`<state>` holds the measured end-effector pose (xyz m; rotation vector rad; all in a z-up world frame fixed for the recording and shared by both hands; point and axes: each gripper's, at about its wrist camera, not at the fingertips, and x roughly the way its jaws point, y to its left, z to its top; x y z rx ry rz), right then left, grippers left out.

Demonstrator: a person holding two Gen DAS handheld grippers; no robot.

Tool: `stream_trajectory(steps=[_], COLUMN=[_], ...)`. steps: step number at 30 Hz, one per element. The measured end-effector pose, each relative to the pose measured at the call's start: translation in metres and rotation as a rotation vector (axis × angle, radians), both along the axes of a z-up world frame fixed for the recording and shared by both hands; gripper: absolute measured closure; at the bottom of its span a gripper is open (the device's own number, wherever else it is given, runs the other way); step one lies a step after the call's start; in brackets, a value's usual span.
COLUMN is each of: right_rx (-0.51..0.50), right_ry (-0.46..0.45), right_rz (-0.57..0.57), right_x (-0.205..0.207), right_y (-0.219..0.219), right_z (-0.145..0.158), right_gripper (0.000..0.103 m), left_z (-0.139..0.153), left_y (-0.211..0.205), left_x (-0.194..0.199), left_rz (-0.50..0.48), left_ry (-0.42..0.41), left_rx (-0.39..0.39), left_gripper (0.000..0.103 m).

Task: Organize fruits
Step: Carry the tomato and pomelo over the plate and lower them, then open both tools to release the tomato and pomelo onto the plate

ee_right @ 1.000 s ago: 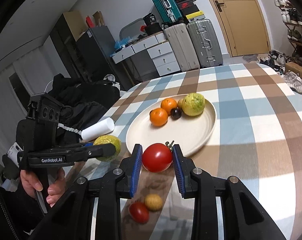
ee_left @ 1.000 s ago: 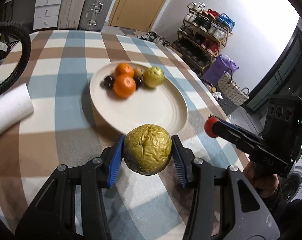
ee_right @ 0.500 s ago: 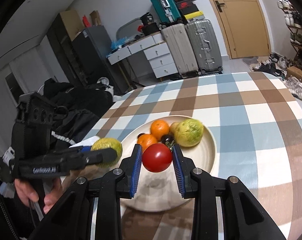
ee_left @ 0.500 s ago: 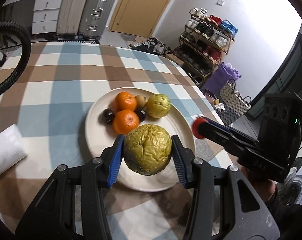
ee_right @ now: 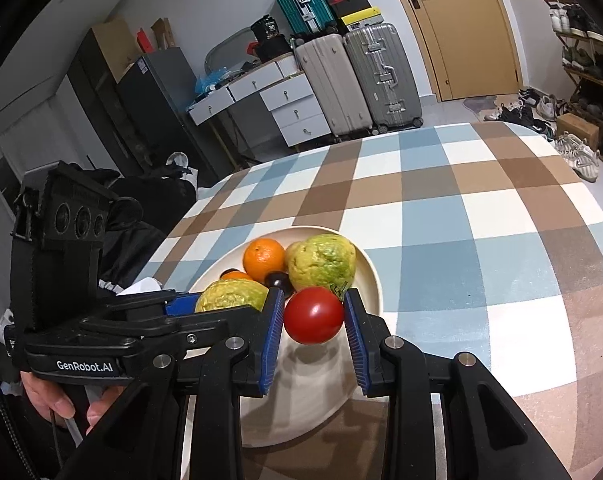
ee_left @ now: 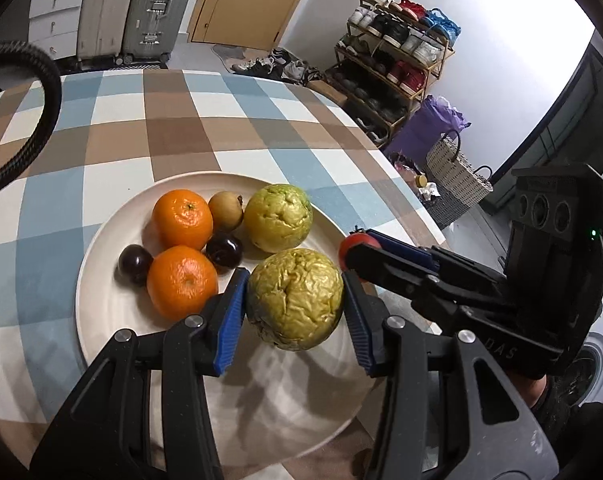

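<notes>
My left gripper [ee_left: 295, 300] is shut on a wrinkled yellow-green guava [ee_left: 296, 298], held above the near part of the cream plate [ee_left: 101, 320]. On the plate lie two oranges [ee_left: 182, 218], two dark plums [ee_left: 135, 264], a small brown fruit [ee_left: 226, 211] and a second guava [ee_left: 279, 223]. My right gripper [ee_right: 312, 316] is shut on a red tomato [ee_right: 313, 314] over the plate's [ee_right: 371, 276] right side. It also shows in the left wrist view, where the right gripper [ee_left: 361, 246] hangs just right of my held guava.
The plate sits on a round table with a blue, brown and white checked cloth [ee_left: 173, 128]. A black hose [ee_left: 41, 96] curves at the left. Suitcases [ee_right: 381, 80], drawers and a shoe rack [ee_left: 397, 60] stand beyond the table. A hand [ee_right: 53, 400] grips the left tool.
Both grippers have moved forward over the plate with their fruit still held. The plate has come closer and now lies under the guava and the tomato.
</notes>
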<state>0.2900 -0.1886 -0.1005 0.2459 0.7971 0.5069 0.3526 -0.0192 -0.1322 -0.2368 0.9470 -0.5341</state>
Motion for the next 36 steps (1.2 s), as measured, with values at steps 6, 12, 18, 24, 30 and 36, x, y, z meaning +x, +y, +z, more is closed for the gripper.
stream_trajectory(steps=[6,12,18,24,30,36], right_rx=[0.010,-0.008,0.015,0.032,0.048,0.053], right_ry=[0.004,0.026,0.047,0.015,-0.039,-0.102], right_rz=[-0.012,0.007,0.000,-0.014,-0.059,-0.098], right_x=[0.006,0.011,0.014,0.010,-0.012,-0.051], right_y=[-0.005,0.000,-0.003,-0.006,-0.019,-0.034], right_z=[-0.003,-0.011,-0.015,-0.005,0.021,0.047], right_gripper=[0.072,0.072,0.068,0.057,0.051,0.036], left_z=[-0.009,-0.014,-0.014,-0.005,0.013,0.036], left_y=[-0.004,-0.010,-0.007,0.002,0.012,0.016], left_x=[0.014,0.019,0.021,0.017,-0.005,-0.041], left_rz=[0.012,0.006,0.027,0.079,0.118,0.170], left_ry=[0.008,-0.013,-0.016,-0.036,-0.072,-0.119], left_rx=[0.004,0.003,-0.041,-0.048,-0.024,0.027], left_gripper=[0.059,0.059,0.059,0.050,0.040,0.025])
